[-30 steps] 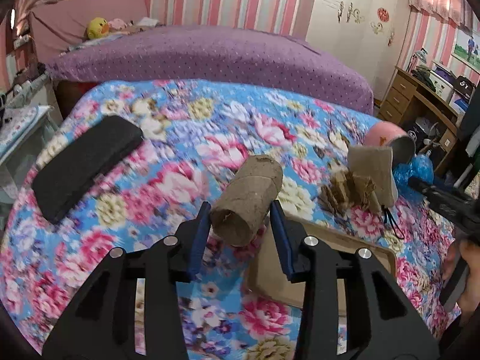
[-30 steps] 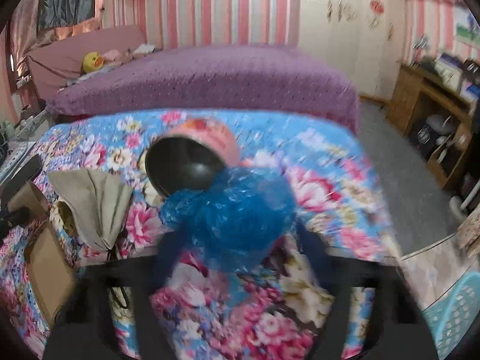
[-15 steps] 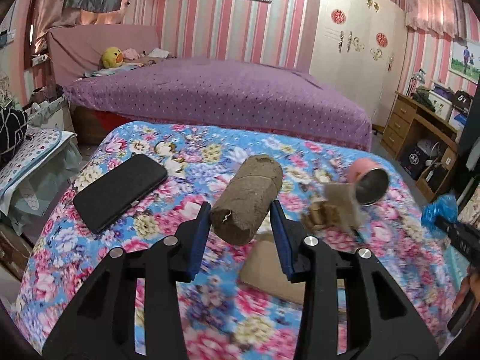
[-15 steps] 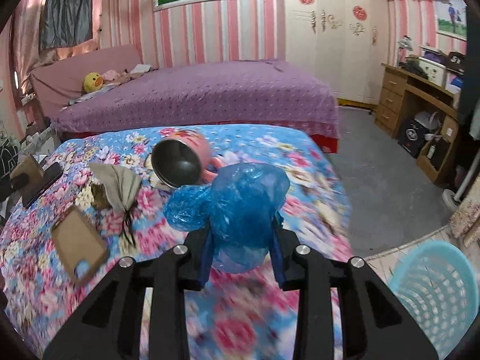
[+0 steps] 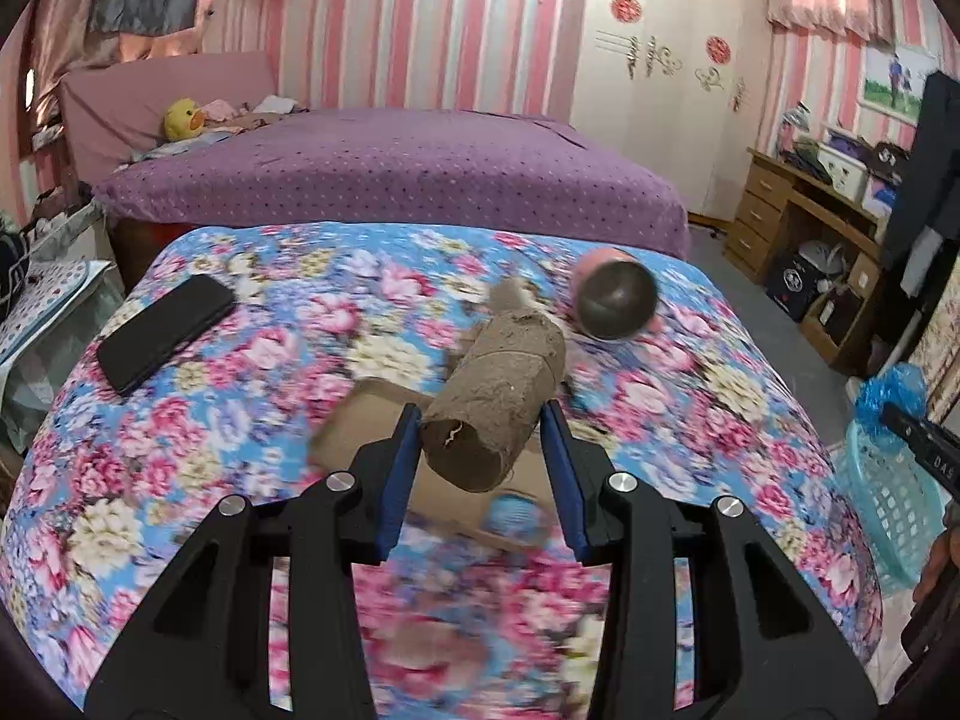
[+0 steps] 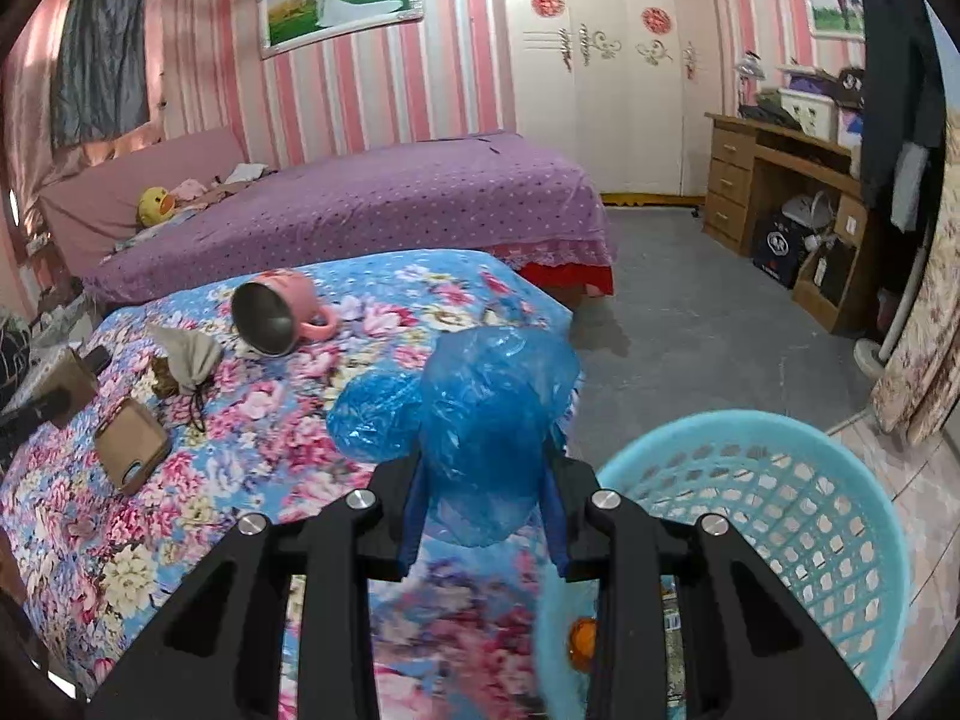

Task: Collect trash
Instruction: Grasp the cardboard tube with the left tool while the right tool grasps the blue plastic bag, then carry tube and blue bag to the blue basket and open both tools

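My left gripper (image 5: 480,414) is shut on a brown cardboard tube (image 5: 498,396), which it holds above the floral bedspread (image 5: 252,372). My right gripper (image 6: 485,462) is shut on a crumpled blue plastic bag (image 6: 480,408). It hangs at the bed's edge, just left of a light blue mesh basket (image 6: 744,420) on the floor. A small orange item (image 6: 582,642) lies inside that basket. In the left wrist view the basket (image 5: 882,498) is at the far right, with the blue bag (image 5: 888,390) above it.
On the floral bed lie a tipped pink mug (image 6: 282,312), a grey pouch (image 6: 189,354), a flat brown case (image 6: 132,444) and a black phone (image 5: 165,324). A purple bed (image 6: 372,192) stands behind and a wooden desk (image 6: 780,180) at the right. Grey floor lies between them.
Both grippers have drawn back and risen from the bed with their loads. The right one swung to the right, bringing the blue basket into its view.
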The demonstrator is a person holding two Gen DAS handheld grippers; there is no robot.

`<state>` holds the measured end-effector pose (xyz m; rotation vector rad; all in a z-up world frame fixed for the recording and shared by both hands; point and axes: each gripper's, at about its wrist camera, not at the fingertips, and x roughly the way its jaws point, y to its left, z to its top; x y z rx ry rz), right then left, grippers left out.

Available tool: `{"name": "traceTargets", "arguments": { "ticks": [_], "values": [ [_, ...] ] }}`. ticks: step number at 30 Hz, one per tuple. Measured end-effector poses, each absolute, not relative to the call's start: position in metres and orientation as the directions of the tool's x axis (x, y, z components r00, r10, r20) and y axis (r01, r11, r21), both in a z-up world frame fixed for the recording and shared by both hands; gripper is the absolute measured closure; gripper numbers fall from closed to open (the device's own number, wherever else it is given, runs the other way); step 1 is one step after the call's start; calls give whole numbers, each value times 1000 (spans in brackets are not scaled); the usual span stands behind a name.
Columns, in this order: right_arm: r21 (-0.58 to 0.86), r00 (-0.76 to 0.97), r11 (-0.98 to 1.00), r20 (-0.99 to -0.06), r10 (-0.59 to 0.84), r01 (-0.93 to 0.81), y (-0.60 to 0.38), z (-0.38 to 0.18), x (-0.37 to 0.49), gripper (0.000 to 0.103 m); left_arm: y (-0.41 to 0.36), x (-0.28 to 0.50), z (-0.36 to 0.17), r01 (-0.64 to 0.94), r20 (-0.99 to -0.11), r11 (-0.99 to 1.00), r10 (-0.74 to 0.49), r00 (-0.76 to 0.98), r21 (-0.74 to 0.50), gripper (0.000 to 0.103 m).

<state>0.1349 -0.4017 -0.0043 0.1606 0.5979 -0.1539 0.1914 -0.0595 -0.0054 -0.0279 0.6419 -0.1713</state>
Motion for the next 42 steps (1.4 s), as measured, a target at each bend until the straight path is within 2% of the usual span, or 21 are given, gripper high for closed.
{"name": "traceTargets", "arguments": {
  "ticks": [7,14,24,42],
  "values": [
    [96,823,967,-549,-146,236,-441,-2,119,70,-138,173,4,250,-563,968,-228,795,-39,63],
    [115,811,950,-557,-181,291,-490,-9,93,70,-214,157,-3,337,-568,938,-322,758,-81,63],
    [70,771,924,-577,-270,376,-542,-24,60,70,-302,131,-22,454,-581,884,-430,691,-114,63],
    [99,767,906,-574,-285,411,-573,-36,38,71,-385,116,-49,545,-632,825,-502,590,-146,61]
  ]
}}
